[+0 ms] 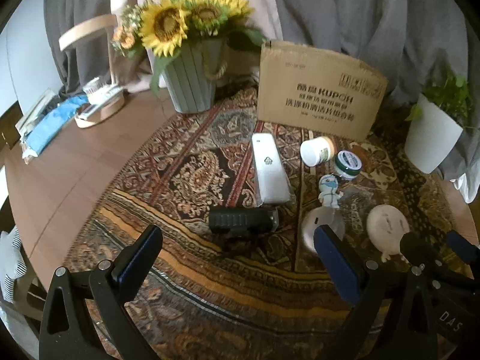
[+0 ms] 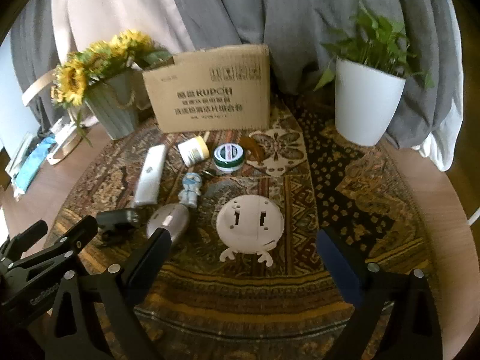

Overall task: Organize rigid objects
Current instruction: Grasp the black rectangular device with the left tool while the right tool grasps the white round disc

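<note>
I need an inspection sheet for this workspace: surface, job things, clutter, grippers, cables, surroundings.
Surface: patterned rug over a wooden table.
Job's things: white remote, black device, white jar on its side, green tin, figurine, round white toy, cardboard box upright.
Clutter: papers and blue cloth at the table edge.
Grippers: left gripper and right gripper open, holding nothing.
Cables: nothing seen.
Surroundings: sunflower pot, white plant pot, grey curtains.

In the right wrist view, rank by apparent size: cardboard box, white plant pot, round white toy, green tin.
1. cardboard box
2. white plant pot
3. round white toy, though it lies nearer the camera
4. green tin
</note>
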`<act>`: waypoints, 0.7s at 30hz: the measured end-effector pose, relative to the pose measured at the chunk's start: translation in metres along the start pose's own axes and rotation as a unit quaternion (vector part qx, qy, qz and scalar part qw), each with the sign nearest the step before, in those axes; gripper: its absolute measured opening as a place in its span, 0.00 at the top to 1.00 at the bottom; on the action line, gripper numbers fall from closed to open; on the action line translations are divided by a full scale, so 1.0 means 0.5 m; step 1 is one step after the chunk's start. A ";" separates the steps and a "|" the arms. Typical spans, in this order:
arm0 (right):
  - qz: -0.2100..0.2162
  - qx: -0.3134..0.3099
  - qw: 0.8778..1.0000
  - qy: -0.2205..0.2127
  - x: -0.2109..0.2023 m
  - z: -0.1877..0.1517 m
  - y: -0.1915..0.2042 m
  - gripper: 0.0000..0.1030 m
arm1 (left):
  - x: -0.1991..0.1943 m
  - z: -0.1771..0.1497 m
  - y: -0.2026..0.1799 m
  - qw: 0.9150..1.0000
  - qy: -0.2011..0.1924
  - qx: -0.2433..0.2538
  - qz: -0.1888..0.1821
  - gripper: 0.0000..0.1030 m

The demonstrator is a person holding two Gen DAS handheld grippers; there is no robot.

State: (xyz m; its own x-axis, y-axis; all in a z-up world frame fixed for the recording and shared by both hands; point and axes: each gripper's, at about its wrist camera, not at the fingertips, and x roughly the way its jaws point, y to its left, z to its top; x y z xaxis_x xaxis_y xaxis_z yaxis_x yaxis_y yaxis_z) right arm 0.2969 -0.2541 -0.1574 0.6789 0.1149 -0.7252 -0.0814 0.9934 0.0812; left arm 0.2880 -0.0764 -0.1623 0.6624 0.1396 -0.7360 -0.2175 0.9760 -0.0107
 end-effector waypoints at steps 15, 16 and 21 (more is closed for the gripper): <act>-0.016 0.002 0.999 0.042 0.123 0.013 -0.005 0.08 | 0.129 0.006 -0.009 0.999 0.048 -0.004 0.007 0.05; -0.015 0.004 0.999 0.044 0.128 0.014 -0.005 0.09 | 0.134 0.005 -0.008 0.999 0.049 -0.006 0.006 0.06; -0.012 0.004 0.999 0.052 0.150 0.015 -0.004 0.16 | 0.150 0.005 -0.006 0.998 0.057 -0.002 0.005 0.17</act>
State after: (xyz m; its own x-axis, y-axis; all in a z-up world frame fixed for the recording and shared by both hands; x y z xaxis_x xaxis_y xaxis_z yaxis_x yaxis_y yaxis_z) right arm 0.3533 -0.2474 -0.2068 0.6009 0.0895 -0.7943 -0.0597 0.9960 0.0671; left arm 0.3401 -0.0682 -0.2158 0.5750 0.1289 -0.8080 -0.2262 0.9741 -0.0056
